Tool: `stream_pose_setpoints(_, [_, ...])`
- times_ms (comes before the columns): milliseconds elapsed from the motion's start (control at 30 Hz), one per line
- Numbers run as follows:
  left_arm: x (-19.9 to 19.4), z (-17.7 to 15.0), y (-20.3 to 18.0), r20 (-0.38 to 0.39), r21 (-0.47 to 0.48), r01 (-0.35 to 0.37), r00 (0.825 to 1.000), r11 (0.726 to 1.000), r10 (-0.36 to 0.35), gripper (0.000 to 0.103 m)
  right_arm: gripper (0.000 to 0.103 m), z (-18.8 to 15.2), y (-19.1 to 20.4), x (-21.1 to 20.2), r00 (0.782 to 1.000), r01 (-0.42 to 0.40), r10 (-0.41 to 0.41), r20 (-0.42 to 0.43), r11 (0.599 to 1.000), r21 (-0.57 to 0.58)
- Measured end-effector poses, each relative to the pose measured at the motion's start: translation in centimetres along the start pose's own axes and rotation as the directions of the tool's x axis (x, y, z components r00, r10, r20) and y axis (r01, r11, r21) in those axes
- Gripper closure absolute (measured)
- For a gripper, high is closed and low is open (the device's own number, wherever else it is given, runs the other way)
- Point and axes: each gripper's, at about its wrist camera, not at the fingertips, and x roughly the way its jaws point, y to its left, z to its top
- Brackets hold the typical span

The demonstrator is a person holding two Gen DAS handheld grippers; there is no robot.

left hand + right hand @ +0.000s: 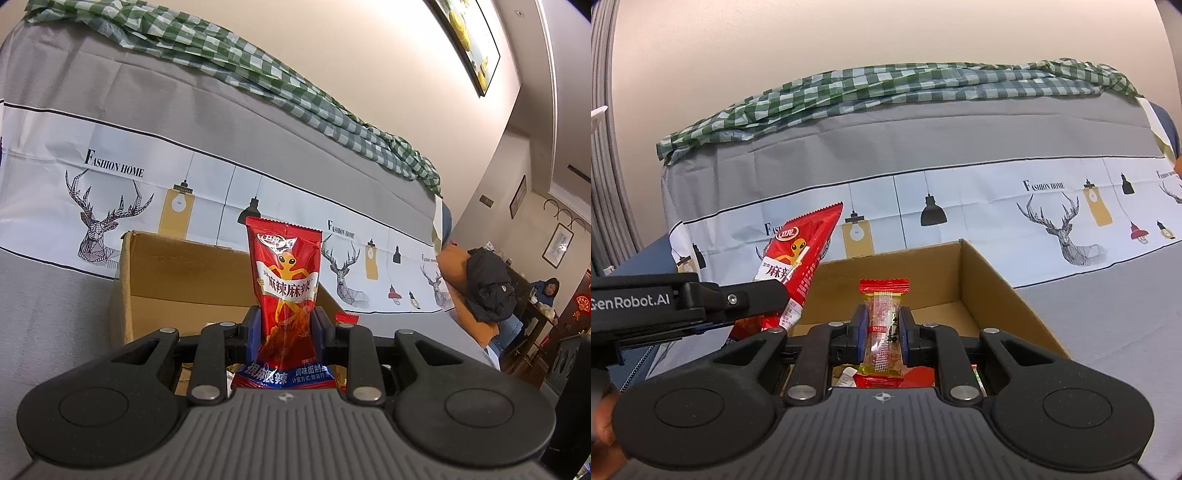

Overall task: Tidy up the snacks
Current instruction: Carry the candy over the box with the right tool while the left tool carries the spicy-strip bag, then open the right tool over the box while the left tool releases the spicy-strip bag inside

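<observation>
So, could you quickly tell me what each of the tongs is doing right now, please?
Left tongs: closed on the red spicy snack packet.
Right tongs: closed on the small clear candy with red ends.

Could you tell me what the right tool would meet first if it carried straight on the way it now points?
Probably the far wall of the cardboard box, directly beyond the candy the right tool holds; depth is hard to judge.

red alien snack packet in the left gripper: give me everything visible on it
The red snack packet is a glossy foil-look pouch with a serrated top seal, an orange alien figure, white Chinese lettering and a blue bottom band. It stands roughly upright, pinched mid-body in the left gripper, above the open cardboard box; from the right wrist it looks tilted.
</observation>
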Motion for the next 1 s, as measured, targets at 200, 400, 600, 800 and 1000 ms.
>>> stream_pose_setpoints(200, [0.1,0.0,-0.1,-0.003,0.003,0.004,1.000,1.000,-0.004,0.072,0.085,-0.1,0.2,0.0,1.000,0.006,-0.006,0.002,1.000,-0.003])
stream_pose_setpoints(400, [0.2,0.0,-0.2,-0.001,0.008,0.010,1.000,1.000,-0.010,0.072,0.085,-0.1,0.3,0.0,1.000,0.011,-0.011,0.008,1.000,-0.005])
stream_pose_setpoints(600, [0.4,-0.1,-0.3,-0.007,0.012,0.020,1.000,1.000,-0.020,0.071,0.085,-0.2,0.3,0.0,1.000,0.014,-0.014,0.006,1.000,0.001])
stream_pose_setpoints(800, [0.4,-0.1,-0.3,-0.027,0.024,0.037,0.999,0.999,-0.037,0.056,0.062,-0.6,0.3,0.9,0.998,0.006,-0.005,-0.061,1.000,0.007])
stream_pose_setpoints(1000, [-0.8,0.2,0.3,-0.004,0.041,0.003,1.000,0.999,-0.003,0.046,0.044,-0.3,-0.1,1.0,0.998,0.025,-0.023,-0.063,0.999,0.030])
